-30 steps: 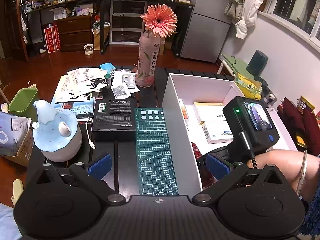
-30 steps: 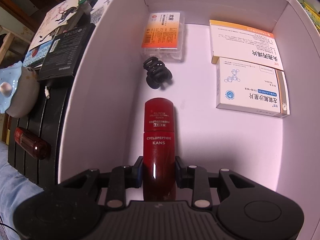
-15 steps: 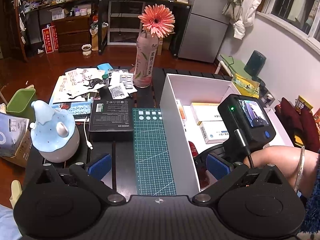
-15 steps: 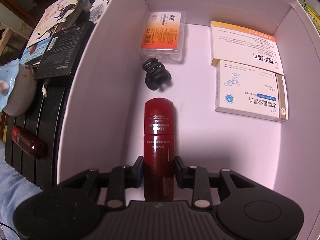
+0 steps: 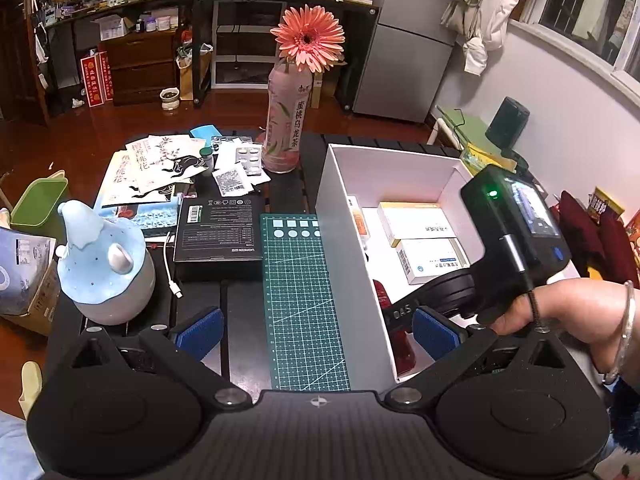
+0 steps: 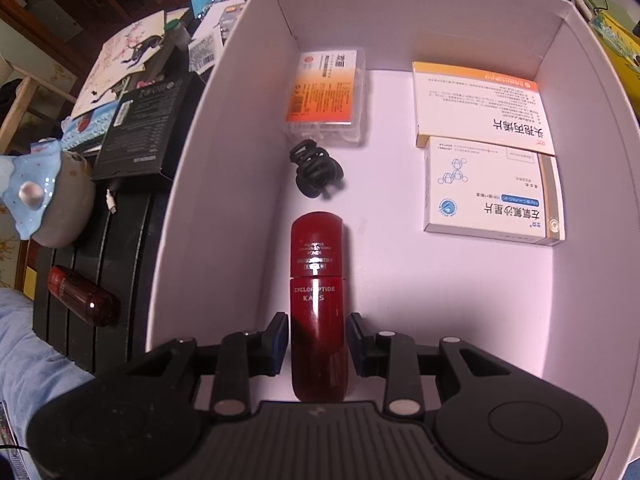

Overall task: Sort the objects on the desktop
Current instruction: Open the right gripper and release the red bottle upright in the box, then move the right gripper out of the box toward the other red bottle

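Holding the red bottle [image 6: 318, 300] inside the box [image 6: 192, 184], the right gripper [image 6: 318, 342] remains clamped; nothing has shifted, release pending. Hair clip [image 6: 316, 168] at 12 o'clock. Left gripper [image 5: 316, 330] open, idle.

Both wrist views share white box [image 5: 400, 168]

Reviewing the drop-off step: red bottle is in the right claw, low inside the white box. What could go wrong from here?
1. The red bottle lies lengthwise in the right claw; being round, once released it could roll along the white box floor.
2. Its cap sits close to the black hair clip; pushing forward would likely knock the clip.
3. The claw is near the box's left wall, so a sideways pull-out could catch it and shift the box.
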A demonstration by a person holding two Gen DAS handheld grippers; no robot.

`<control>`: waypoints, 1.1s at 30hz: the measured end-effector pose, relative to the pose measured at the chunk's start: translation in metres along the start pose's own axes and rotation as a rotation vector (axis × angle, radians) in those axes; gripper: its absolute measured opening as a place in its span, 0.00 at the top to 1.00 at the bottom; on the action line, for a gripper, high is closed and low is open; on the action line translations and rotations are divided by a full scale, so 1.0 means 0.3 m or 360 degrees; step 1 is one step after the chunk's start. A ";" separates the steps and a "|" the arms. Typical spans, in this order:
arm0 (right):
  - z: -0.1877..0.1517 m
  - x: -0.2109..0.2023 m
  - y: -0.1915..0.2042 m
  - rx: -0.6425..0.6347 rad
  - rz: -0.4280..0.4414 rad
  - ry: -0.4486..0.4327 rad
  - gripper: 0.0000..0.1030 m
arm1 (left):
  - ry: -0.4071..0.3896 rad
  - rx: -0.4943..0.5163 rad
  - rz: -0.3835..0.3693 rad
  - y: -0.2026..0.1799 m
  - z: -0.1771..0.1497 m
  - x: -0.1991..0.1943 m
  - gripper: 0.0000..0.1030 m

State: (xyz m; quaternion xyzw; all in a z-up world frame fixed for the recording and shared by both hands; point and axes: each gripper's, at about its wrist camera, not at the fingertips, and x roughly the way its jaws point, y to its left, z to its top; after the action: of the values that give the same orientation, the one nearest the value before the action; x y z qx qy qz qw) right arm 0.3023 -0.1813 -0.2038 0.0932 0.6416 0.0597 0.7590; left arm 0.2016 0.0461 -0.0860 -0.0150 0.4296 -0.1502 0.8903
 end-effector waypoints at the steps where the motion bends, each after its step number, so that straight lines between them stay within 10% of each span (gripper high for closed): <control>1: -0.005 -0.006 -0.002 0.0002 0.0004 -0.0002 0.70 | 0.0004 -0.0003 0.0001 0.001 0.000 0.002 0.01; 33: -0.221 -0.450 0.067 -0.0245 0.0086 -0.0491 0.63 | 0.0005 -0.0344 0.0354 0.081 -0.001 -0.028 0.01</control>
State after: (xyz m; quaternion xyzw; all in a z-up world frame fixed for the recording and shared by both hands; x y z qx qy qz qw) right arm 0.2148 -0.1858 -0.0801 0.0602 0.5083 0.1141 0.8515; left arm 0.2027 0.0717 -0.0837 -0.0629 0.4437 -0.0037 0.8939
